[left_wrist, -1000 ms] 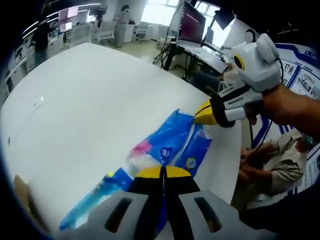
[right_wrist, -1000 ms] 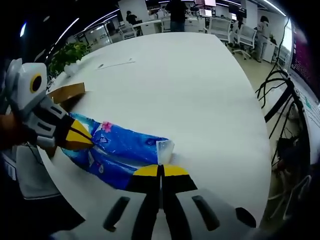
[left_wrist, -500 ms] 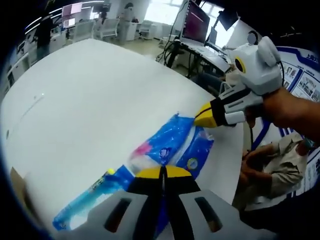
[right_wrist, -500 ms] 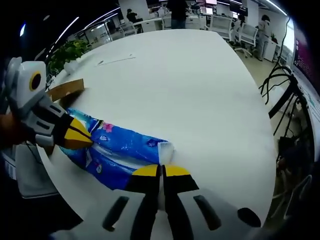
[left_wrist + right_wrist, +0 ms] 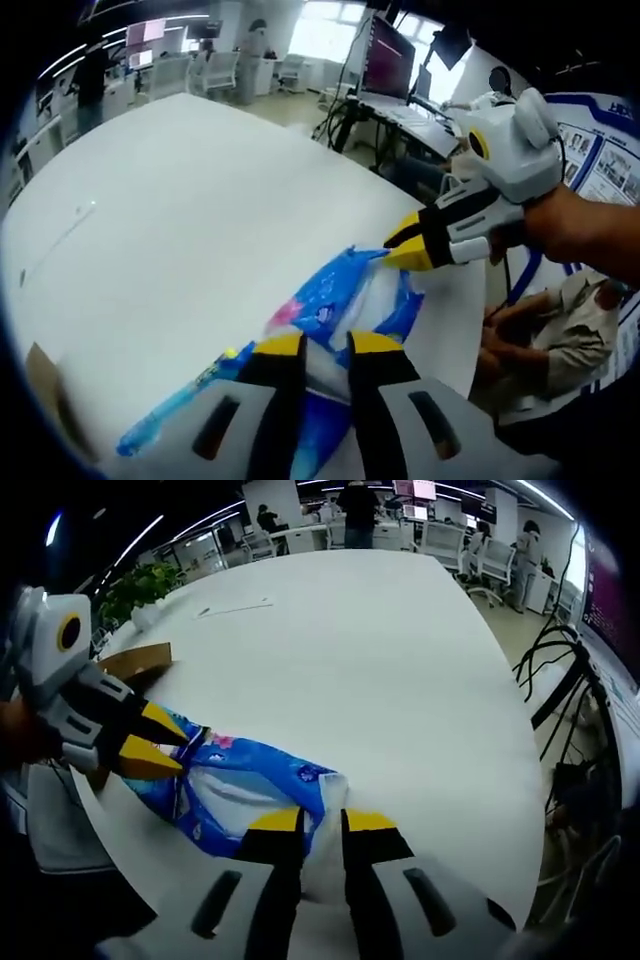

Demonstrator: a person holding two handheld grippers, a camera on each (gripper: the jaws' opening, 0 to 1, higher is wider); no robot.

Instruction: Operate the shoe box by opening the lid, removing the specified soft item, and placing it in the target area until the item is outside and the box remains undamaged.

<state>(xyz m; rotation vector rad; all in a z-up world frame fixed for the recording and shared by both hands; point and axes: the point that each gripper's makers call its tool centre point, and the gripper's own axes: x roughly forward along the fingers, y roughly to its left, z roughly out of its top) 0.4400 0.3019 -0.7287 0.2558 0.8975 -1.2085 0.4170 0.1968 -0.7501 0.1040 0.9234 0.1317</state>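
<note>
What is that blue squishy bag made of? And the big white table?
The blue pack looks like thin, shiny plastic film: it crinkles, catches the light, and has printed pictures. It seems soft inside, maybe tissues, but that is a guess. The table looks smooth and hard with a dull white finish, perhaps laminate; the pictures cannot settle which.

No lettering can be read anywhere. The blue printed pack (image 5: 350,300) at lower centre of the left gripper view carries small round marks and a pink patch, too blurred to make out. The blue-bordered wall poster (image 5: 605,165) at far right shows unreadable panels.
</note>
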